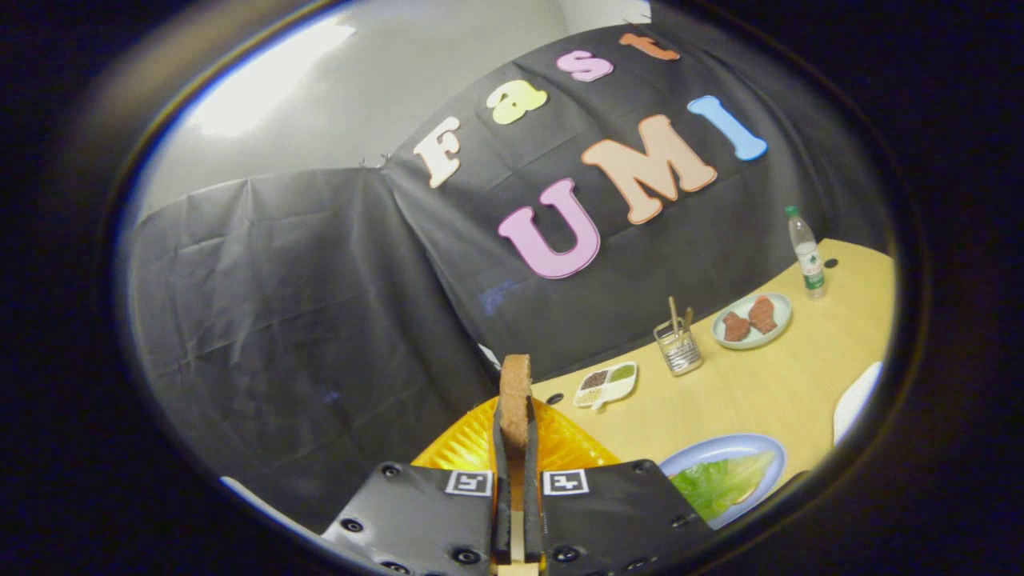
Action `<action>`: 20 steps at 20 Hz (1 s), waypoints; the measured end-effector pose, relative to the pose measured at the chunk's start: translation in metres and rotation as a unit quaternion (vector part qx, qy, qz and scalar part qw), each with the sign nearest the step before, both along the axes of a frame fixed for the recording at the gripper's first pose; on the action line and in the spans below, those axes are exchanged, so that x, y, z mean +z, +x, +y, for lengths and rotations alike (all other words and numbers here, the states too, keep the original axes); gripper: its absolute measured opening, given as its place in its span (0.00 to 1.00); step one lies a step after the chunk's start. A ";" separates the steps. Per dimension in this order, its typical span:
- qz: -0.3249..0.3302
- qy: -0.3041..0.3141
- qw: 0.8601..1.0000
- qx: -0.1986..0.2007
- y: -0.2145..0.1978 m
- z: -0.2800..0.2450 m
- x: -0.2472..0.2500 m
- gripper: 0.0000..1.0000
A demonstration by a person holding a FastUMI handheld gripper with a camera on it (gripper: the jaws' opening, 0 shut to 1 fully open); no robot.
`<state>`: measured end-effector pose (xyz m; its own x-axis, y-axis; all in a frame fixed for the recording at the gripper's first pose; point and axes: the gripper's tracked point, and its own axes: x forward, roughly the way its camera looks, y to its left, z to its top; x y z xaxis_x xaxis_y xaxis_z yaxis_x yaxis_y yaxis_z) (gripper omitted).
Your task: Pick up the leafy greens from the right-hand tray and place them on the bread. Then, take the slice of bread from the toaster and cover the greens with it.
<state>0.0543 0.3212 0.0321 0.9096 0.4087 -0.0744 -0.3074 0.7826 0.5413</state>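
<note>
My gripper (pixel 514 416) is shut on a brown slice of bread (pixel 514 392), which stands on edge between the two fingers and sticks out past their tips, lifted above the table. Right of the fingers and close by, a pale blue plate (pixel 766 448) carries green leafy greens (pixel 720 484); whether bread lies under the leaves I cannot tell. Under and behind the fingers spreads a ribbed orange-yellow thing (pixel 464 448), partly hidden by the gripper body.
On the wooden table (pixel 760 384) beyond the fingers lie a small white condiment dish (pixel 606 384), a clear holder with sticks (pixel 678 346), a plate with two brown meat pieces (pixel 752 320), a water bottle (pixel 806 254) and a white dish edge (pixel 854 400).
</note>
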 end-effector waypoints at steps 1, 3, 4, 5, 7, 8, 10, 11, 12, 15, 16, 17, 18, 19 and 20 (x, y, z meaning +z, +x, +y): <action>0.003 0.012 1.000 -0.009 -0.002 -0.013 -0.005 0.09; 0.014 0.035 0.999 -0.024 -0.004 -0.033 -0.022 0.09; 0.019 0.044 0.998 -0.028 -0.004 -0.040 -0.031 0.09; 0.022 0.051 0.998 -0.031 -0.005 -0.047 -0.039 0.09; 0.027 0.068 0.997 -0.041 -0.006 -0.061 -0.057 0.09; 0.031 0.077 0.995 -0.049 -0.007 -0.068 -0.065 0.09; 0.050 0.097 0.992 -0.061 -0.006 -0.080 -0.086 0.09; 0.063 0.102 0.991 -0.066 -0.005 -0.083 -0.099 0.09; 0.075 0.104 0.989 -0.072 -0.003 -0.087 -0.112 0.09; 0.118 0.093 0.985 -0.089 0.001 -0.096 -0.156 0.09; 0.129 0.088 0.983 -0.094 0.002 -0.099 -0.167 0.09; 0.137 0.082 0.982 -0.099 0.000 -0.102 -0.175 0.09; 0.142 0.069 0.982 -0.105 0.000 -0.105 -0.182 0.09; 0.141 0.052 0.982 -0.114 0.000 -0.110 -0.185 0.09; 0.139 0.035 0.982 -0.121 0.000 -0.115 -0.188 0.09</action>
